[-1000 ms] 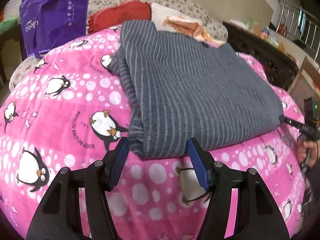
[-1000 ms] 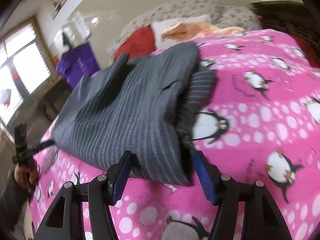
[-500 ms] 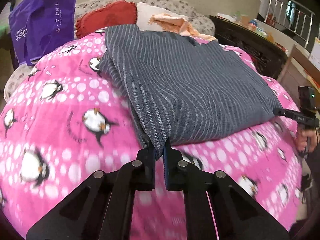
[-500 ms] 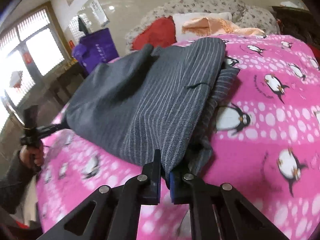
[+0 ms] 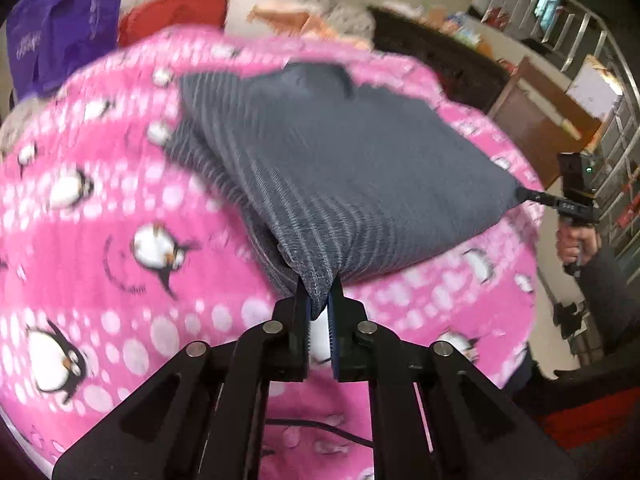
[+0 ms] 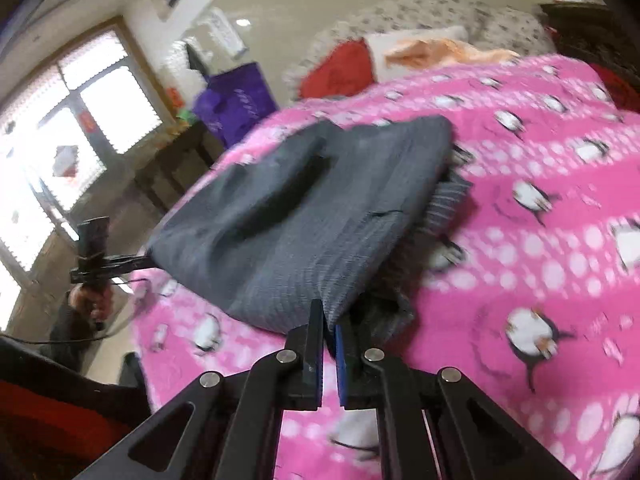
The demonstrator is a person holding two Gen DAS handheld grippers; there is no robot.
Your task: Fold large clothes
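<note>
Gripping 1 near corner each, the left claw (image 5: pixel 318 310) and right claw (image 6: pixel 329 326) are clenched on the grey striped garment (image 5: pixel 340 168), raising its near edge off the pink penguin blanket (image 5: pixel 100 208), probably to fold it toward the bed's far edge.
</note>
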